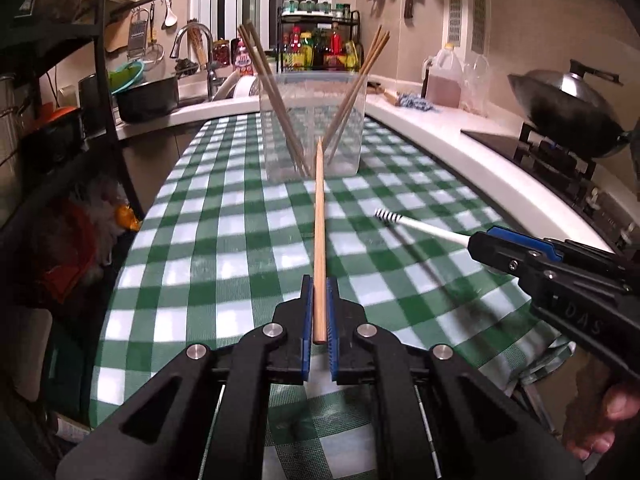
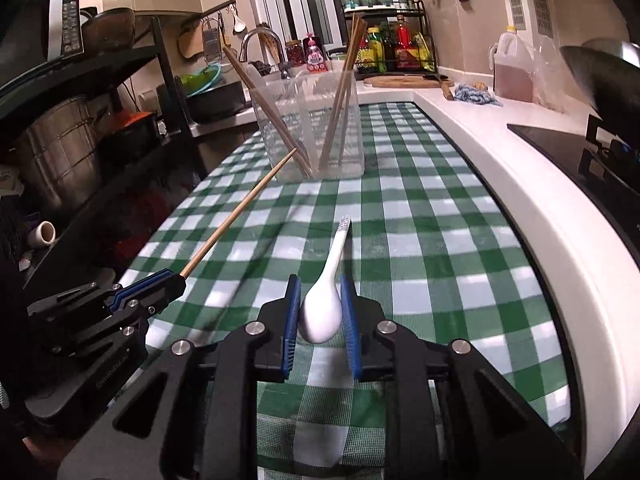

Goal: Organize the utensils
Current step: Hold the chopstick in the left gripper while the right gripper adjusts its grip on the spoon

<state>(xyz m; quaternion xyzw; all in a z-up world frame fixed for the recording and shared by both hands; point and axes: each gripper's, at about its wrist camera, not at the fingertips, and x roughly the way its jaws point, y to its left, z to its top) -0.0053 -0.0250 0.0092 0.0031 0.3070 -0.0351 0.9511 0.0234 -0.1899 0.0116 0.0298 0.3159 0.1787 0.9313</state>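
The left gripper [image 1: 319,284] is clenched on 1 chopstick [image 1: 319,216], tip aimed at the tub [image 1: 313,128] so it can drop in with the others. The right gripper [image 2: 320,292] squeezes the bowl of a white spoon [image 2: 326,304], likely headed there too. The tub stands on a green checked cloth [image 2: 420,240], beside a white counter [image 2: 532,208], in a kitchen.

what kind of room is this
A home kitchen, most likely: a sink faucet at the back, a wok on a gas stove at right, and a rack of sauce bottles on the white counter.
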